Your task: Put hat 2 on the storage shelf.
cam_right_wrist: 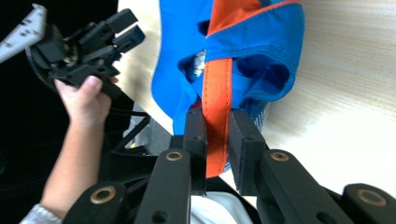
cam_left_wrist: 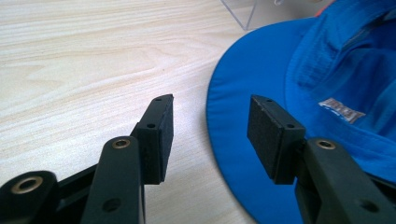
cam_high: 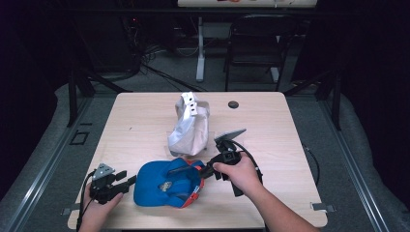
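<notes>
A blue cap [cam_high: 159,188] with orange trim lies upside down on the wooden table [cam_high: 145,121], near the front. My right gripper [cam_high: 199,169] comes in from the cap's right and is shut on its orange strap [cam_right_wrist: 217,88]; in the right gripper view both pads of the right gripper [cam_right_wrist: 217,135] press on that strap and the blue cap [cam_right_wrist: 261,37] hangs beyond. My left gripper [cam_high: 128,180] stands open at the cap's left. In the left gripper view, the left gripper [cam_left_wrist: 210,126] has the brim [cam_left_wrist: 243,93] of the cap just beyond the right pad, untouched.
A white cap [cam_high: 190,126] stands upright on a clear stand [cam_left_wrist: 243,11] behind the blue one. A small black disc [cam_high: 233,104] lies near the table's far edge. A dark chair [cam_high: 256,43] and a desk leg stand beyond the table.
</notes>
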A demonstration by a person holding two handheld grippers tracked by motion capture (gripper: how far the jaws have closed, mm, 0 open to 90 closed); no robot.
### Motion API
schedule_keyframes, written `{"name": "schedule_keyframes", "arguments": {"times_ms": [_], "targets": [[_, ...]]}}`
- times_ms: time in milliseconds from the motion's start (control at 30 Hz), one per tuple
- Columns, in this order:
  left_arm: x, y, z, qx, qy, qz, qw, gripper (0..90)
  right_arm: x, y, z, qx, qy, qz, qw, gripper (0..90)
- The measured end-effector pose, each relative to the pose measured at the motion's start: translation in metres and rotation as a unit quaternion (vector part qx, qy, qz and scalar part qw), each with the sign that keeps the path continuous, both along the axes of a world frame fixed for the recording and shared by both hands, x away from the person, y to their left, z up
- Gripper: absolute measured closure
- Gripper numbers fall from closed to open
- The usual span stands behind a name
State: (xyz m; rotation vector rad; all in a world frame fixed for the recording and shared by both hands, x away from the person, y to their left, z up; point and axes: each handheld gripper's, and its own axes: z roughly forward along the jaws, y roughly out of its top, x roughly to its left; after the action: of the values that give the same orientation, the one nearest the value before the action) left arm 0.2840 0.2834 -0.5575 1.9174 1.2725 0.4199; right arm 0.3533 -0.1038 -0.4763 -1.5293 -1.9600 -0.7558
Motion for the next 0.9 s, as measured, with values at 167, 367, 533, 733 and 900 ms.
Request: {"name": "schedule_keyframes", "arguments": {"times_ms": [167,367,533,733,900], "targets": [[0.0,0.0,0.0,0.0,0.0,0.0,1.0,51.5,0.0,-0.002,0.008,0.024,0.02,-0.029,0.9991,78.7],[0.0,0.0,0.001,0.002,0.001,-0.001,1.0,51.5,0.0,-0.012,0.021,0.032,0.05,-0.01,0.9982,78.7],[0.0,0.0,0.001,0.003,0.001,-0.002,1.0,51.5,-0.003,-0.023,0.034,0.065,0.061,-0.031,0.9955,78.7],[-0.001,-0.002,0.0,0.003,-0.005,-0.001,1.0,51.5,-0.002,-0.023,0.045,0.108,0.053,-0.048,0.9916,78.7],[-0.001,-0.001,0.0,0.003,-0.002,-0.003,1.0,51.5,-0.001,-0.023,0.056,0.135,0.06,-0.041,0.9881,78.7]]}}
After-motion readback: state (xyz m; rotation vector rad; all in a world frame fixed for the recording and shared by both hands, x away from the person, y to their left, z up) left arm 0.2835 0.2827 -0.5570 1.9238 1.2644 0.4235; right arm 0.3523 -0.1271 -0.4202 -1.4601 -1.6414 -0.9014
